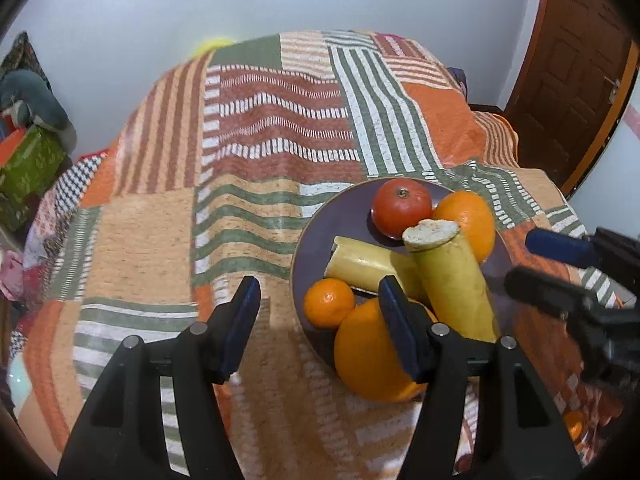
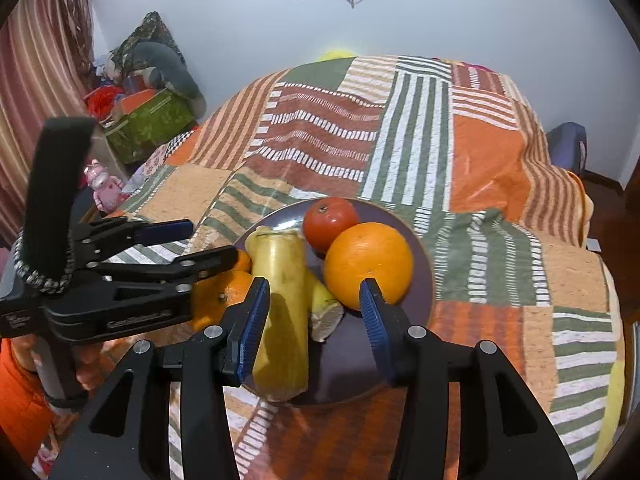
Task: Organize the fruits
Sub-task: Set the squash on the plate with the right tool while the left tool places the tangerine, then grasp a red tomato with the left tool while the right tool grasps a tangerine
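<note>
Fruits [image 2: 368,264] fill plate [image 2: 420,256], bedspread [image 1: 248,128] leftward bare

- A home bedroom: a bed [image 2: 400,140] under a striped patchwork quilt [image 1: 260,128].
- A panelled wooden door [image 1: 576,60].
- A striped curtain [image 2: 36,80]; piled belongings [image 2: 148,92] in the corner.

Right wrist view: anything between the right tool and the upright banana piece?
Nothing visible. The banana piece sits just inside the left pad of the open right tool on the plate; no fruit blocks it.

Quilted cloth bedspread [image 1: 248,216] matt; plate [image 2: 416,240] smooth, glossy; door [image 1: 572,64] wood
</note>
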The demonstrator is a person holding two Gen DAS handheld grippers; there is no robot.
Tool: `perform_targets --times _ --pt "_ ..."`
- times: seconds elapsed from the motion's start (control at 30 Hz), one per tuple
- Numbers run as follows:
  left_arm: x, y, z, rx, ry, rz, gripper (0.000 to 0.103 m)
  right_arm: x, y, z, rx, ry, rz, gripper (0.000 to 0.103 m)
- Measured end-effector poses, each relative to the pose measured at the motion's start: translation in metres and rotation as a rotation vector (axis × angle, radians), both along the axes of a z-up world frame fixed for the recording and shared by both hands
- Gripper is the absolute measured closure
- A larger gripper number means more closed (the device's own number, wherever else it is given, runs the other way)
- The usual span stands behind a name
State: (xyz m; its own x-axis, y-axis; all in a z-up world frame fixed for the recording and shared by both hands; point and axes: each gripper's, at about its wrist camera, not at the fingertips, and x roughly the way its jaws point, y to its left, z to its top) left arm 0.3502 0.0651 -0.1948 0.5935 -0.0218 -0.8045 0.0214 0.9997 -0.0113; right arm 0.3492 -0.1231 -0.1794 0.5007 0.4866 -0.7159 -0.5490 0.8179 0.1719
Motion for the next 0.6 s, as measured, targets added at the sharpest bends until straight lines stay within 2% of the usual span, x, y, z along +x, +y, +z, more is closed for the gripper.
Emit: perform_targets --times 0.23,0.43,0.6 --pt "-0.043 0.000 0.024 -0.003 -0.039 0.003 0.042 -0.020 -0.017 0.015 -0.031 -0.038 -0.012 0.055" --pt "-0.082 -0.005 0.040 -0.027 -0.056 0.004 0.042 -0.054 -0.039 0.034 -0.084 -0.109 -0.022 0.049" --pt "-0.114 -0.014 0.048 -0.043 -0.059 0.001 0.037 -0.078 -0.056 0.043 -0.107 -0.137 -0.030 0.046"
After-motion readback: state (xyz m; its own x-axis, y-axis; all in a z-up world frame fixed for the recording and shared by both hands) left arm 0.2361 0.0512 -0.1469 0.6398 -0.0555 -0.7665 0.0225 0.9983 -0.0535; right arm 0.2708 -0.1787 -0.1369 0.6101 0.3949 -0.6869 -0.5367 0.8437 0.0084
